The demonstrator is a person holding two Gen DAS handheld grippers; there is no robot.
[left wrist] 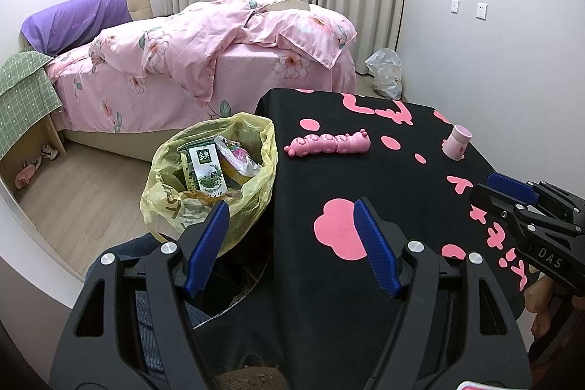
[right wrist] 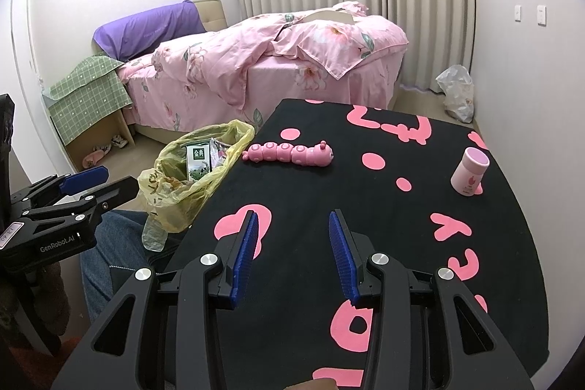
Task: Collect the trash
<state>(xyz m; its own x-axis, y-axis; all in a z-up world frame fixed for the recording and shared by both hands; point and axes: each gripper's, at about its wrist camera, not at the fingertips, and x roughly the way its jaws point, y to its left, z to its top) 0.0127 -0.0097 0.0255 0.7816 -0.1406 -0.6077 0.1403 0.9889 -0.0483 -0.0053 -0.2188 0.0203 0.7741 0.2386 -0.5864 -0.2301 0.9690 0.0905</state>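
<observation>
Bedroom inventory, left to right: one bed with pink floral bedding [right wrist: 263, 68] at the rear; one yellow plastic trash bag [left wrist: 204, 170] on the floor against the table's left edge, holding a green-and-white drink carton [left wrist: 206, 167] and other wrappers. One black table cloth with pink shapes [right wrist: 402, 207] carries one pink plastic caterpillar toy [right wrist: 289, 152] and one small pink cup [right wrist: 470, 172], well apart. Left gripper [left wrist: 292, 214] near the bag, blue fingers apart, empty; right gripper [right wrist: 292, 225] above the cloth, likewise apart, empty.
</observation>
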